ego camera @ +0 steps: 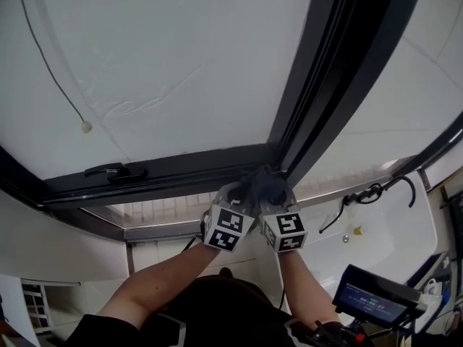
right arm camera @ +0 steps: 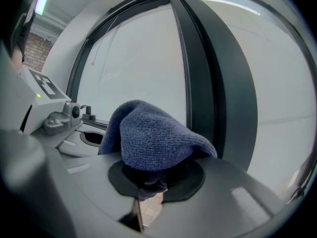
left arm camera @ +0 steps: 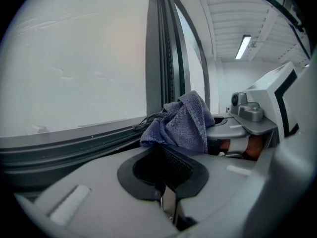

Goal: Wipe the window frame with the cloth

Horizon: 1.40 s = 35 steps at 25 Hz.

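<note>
Now, cloth (right arm camera: pixel 148 133) in right claw (right arm camera: pixel 147 176), by frame (right arm camera: pixel 200 83).

The left gripper (ego camera: pixel 230 197) and right gripper (ego camera: pixel 281 197) sit side by side at the corner where the bottom rail of the window frame (ego camera: pixel 188 166) meets its dark upright. A grey-blue cloth (ego camera: pixel 259 185) is bunched at their tips against that corner. A window handle (ego camera: pixel 116 171) lies on the rail toward the left, and a blind cord (ego camera: pixel 86 126) hangs across the pane.
</note>
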Motion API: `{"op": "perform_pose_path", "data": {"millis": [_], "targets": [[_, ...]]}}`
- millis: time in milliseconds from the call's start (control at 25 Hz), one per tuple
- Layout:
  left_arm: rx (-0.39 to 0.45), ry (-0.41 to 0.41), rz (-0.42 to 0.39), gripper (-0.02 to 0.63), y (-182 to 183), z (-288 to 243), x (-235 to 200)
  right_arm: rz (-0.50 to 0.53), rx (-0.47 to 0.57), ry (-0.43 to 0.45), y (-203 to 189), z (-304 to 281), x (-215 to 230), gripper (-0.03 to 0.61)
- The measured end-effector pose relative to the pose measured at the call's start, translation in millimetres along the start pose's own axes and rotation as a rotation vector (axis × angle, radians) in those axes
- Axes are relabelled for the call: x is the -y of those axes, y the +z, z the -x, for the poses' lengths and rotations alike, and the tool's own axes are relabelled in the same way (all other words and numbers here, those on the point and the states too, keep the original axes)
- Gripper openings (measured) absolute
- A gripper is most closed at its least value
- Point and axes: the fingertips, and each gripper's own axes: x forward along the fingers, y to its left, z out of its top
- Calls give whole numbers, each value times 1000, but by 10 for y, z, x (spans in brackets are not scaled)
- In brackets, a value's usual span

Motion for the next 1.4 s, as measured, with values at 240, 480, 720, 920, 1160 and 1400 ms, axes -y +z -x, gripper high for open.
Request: {"op": "perform_pose_path", "data": {"millis": [240, 480, 720, 920, 1160, 1400], "targets": [[0, 36, 21, -11, -86, 246, -193, 14, -18, 49, 20, -86, -308, 48], [-5, 60, 42, -11, -172, 503, -387, 18, -16, 65, 56, -170, -643, 48], [-9, 98, 63, -11, -289, 805, -625, 23, -22, 110, 79, -291, -1029, 48], [-14, 126, 79, -11, -403, 1086, -851, 37, -34, 145, 94, -397, -1400, 48], [-9, 166, 109, -11, -526, 1398, -1114, 57, -49, 190, 125, -516, -1814, 48], [1, 213, 130, -11, -647, 1732, -1406, 68, -57, 246, 160, -632, -2257, 48]]}}
